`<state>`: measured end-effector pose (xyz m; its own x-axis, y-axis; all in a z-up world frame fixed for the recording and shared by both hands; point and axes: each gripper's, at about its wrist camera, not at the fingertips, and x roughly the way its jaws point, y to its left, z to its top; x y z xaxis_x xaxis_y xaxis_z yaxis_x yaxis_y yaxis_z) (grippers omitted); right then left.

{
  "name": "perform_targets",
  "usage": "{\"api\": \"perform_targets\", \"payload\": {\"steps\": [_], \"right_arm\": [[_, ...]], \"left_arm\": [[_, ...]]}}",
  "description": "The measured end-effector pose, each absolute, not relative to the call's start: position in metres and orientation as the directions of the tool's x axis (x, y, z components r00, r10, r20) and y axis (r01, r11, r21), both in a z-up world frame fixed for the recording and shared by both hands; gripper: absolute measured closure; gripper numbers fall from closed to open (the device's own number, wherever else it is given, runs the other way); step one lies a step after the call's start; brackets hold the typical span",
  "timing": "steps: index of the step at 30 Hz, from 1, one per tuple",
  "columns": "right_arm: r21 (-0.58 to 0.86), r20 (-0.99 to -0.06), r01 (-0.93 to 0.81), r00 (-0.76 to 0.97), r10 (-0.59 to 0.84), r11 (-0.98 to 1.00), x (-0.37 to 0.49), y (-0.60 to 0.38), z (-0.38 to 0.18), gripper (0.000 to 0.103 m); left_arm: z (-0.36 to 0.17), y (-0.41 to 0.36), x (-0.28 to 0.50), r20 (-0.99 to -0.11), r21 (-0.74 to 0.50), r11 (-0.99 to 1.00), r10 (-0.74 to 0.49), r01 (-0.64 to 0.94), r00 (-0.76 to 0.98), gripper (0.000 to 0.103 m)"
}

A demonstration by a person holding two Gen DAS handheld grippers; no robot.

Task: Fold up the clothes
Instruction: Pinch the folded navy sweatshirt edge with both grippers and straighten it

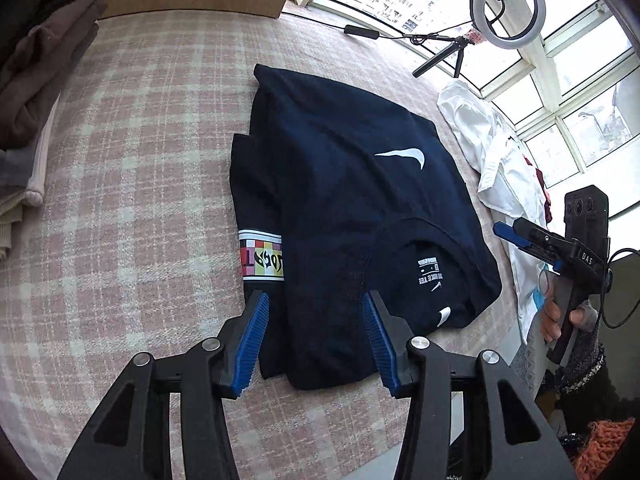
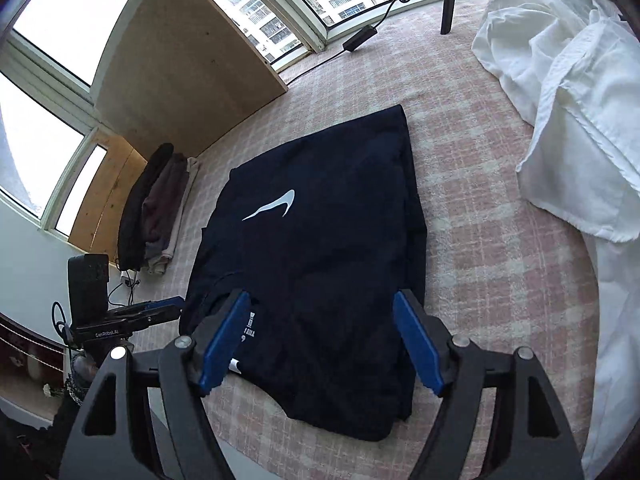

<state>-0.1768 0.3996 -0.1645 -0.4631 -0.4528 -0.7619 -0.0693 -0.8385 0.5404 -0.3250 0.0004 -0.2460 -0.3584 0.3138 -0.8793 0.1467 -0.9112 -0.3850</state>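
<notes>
Folded navy cotton T-shirt (image 1: 352,184) laid on pink plaid blanket (image 1: 140,160); left tool (image 1: 316,340) and right tool (image 2: 320,340) held spread, nothing pinched.

Daylight floods in from the windows (image 1: 568,92), which are blown out to near white in both views. The plaid cover (image 1: 132,168) is evenly and softly lit, with only faint shadows beneath the dark t-shirt (image 1: 360,208), whose folds sink into near-black (little detail survives there). The ring light (image 1: 505,4) reads pale against the glare. Fisheye distortion bends straight lines strongly, and dark vignetting rounds off the corners. Focus is sharp at centre.
</notes>
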Motion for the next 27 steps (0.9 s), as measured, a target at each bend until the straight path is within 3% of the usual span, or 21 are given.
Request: {"api": "perform_targets", "payload": {"steps": [4, 7, 9, 11, 12, 16, 24, 27], "right_arm": [[0.408, -0.832, -0.052, -0.433, -0.348, -0.912, -0.162, 0.386, -0.163, 0.030], [0.340, -0.768, -0.073, -0.596, -0.233, -0.937, -0.142, 0.399, -0.115, 0.030], [0.257, -0.707, -0.160, -0.703, -0.073, -0.953, -0.127, 0.410, -0.087, 0.029], [0.172, -0.640, -0.276, -0.761, 0.106, -0.946, -0.116, 0.419, -0.065, 0.004], [0.156, -0.641, -0.310, -0.754, 0.142, -0.938, -0.117, 0.422, -0.064, 0.002], [0.324, -0.744, -0.202, -0.658, -0.116, -0.924, -0.155, 0.428, -0.095, 0.002], [0.139, -0.850, -0.106, -0.523, -0.064, -0.985, -0.205, 0.382, -0.146, 0.003], [0.129, -0.874, -0.092, -0.482, -0.069, -0.987, -0.217, 0.381, -0.159, 0.015]], "left_arm": [[-0.237, 0.002, -0.314, -0.909, -0.277, -0.947, 0.205, 0.160, -0.362, 0.062], [-0.214, -0.004, -0.307, -0.894, -0.260, -0.949, 0.165, 0.181, -0.416, 0.058], [-0.201, -0.005, -0.306, -0.881, -0.265, -0.945, 0.157, 0.191, -0.446, 0.055], [-0.193, -0.003, -0.308, -0.871, -0.271, -0.944, 0.157, 0.188, -0.465, 0.053], [-0.191, -0.002, -0.310, -0.870, -0.268, -0.945, 0.154, 0.189, -0.468, 0.053], [-0.196, 0.003, -0.333, -0.874, -0.278, -0.940, 0.164, 0.195, -0.457, 0.053], [-0.224, 0.015, -0.381, -0.905, -0.274, -0.936, 0.173, 0.222, -0.388, 0.053], [-0.234, 0.014, -0.390, -0.915, -0.269, -0.933, 0.172, 0.237, -0.364, 0.053]]}}
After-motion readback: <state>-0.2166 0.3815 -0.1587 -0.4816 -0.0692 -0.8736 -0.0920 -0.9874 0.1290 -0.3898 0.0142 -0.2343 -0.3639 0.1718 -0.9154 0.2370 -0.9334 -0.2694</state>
